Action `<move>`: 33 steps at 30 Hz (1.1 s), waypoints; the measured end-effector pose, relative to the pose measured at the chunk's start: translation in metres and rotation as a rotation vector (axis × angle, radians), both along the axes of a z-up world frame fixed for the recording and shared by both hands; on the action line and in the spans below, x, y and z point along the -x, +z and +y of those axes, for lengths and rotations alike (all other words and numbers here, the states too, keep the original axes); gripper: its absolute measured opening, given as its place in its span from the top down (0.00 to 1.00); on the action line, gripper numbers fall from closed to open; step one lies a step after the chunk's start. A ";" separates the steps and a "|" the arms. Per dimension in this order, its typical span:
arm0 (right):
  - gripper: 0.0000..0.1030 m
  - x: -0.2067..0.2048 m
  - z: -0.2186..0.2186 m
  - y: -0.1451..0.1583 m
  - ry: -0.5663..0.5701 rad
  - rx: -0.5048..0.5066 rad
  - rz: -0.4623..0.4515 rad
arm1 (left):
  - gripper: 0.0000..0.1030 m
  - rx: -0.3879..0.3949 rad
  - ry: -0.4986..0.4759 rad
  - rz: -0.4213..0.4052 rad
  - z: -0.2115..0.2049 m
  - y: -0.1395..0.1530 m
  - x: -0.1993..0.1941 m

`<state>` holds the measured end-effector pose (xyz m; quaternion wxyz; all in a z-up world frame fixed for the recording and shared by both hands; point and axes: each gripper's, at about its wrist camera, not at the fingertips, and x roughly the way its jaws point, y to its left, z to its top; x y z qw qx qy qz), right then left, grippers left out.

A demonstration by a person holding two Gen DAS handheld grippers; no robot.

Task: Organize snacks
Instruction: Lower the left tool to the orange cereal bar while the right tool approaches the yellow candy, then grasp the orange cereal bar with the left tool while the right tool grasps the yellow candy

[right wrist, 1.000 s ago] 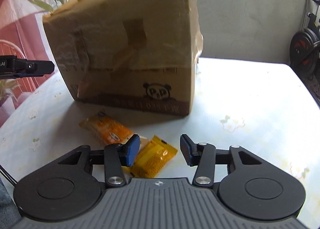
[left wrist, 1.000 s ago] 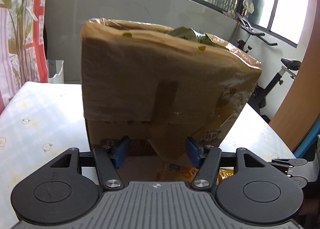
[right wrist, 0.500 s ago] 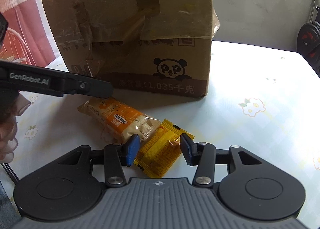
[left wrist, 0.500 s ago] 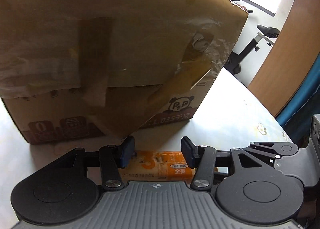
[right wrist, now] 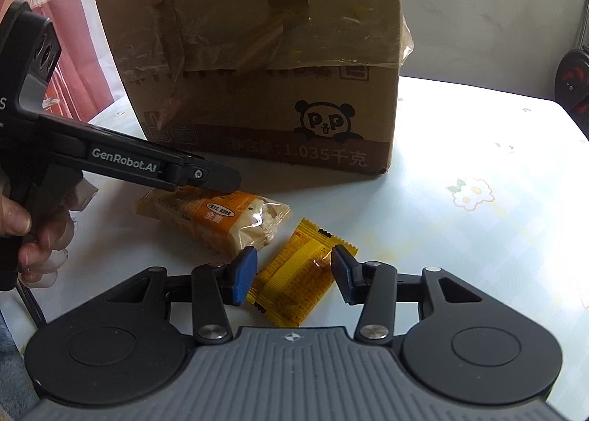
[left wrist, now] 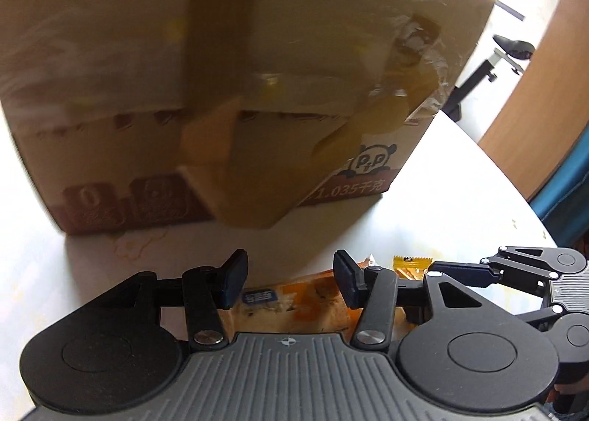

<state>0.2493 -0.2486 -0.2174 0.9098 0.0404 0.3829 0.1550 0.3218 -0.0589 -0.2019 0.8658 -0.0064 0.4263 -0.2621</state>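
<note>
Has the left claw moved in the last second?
Yes. The left claw has come down toward the orange snack pack, in front of the cardboard box, which stands on the table.

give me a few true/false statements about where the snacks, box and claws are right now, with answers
1. The right claw is open over the yellow packet. True.
2. The orange snack bar is inside the cardboard box. False: it lies on the table in front of the box.
3. The left claw is open with the orange snack bar below its fingers. True.
4. The yellow packet lies left of the orange snack bar in the right wrist view. False: it lies to its right.
5. The box shows a panda logo. True.
</note>
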 end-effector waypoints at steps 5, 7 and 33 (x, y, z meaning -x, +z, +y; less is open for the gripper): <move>0.52 0.005 -0.001 0.001 -0.001 -0.001 -0.009 | 0.47 0.057 0.077 0.031 0.030 -0.003 0.021; 0.52 0.010 -0.001 0.002 -0.005 0.002 -0.023 | 0.47 0.067 0.092 0.039 0.037 -0.003 0.029; 0.48 0.008 -0.004 -0.002 -0.044 -0.040 0.052 | 0.56 -0.042 0.109 0.013 0.018 -0.017 0.040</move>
